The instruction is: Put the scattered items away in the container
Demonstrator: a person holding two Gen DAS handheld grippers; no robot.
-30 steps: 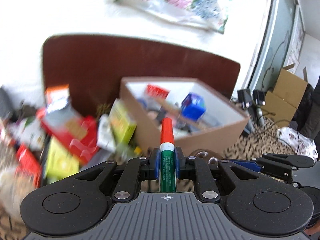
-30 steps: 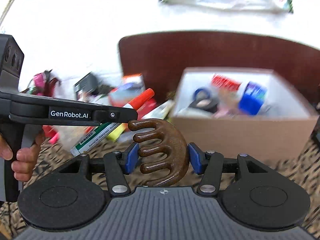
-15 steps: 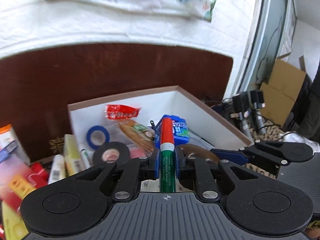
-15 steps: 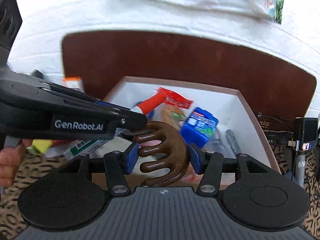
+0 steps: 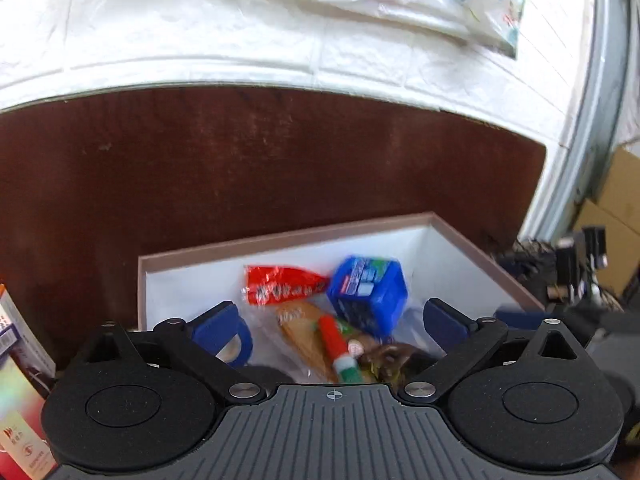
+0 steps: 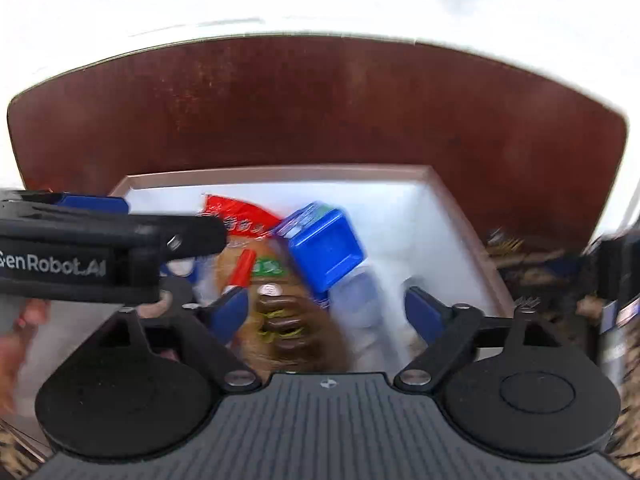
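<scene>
Marker [image 5: 335,344], brown comb [image 6: 288,320] lie in box [image 5: 280,236]; both grippers' fingers spread, released.

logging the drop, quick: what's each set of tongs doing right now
Left tongs: open, holding nothing; the marker lies in the box.
Right tongs: open, holding nothing; the wooden comb lies below them.

Left gripper [image 5: 334,322] spread wide above the box [image 5: 280,238], holding nothing. Inside the box: a red-capped marker [image 5: 338,346] lying on a snack bag [image 5: 300,330], beside a brown comb [image 5: 390,356], a blue pack [image 5: 366,294] and a red packet [image 5: 280,288]. Behind, a dark brown board [image 5: 260,160] against a white wall [image 5: 240,40].
</scene>
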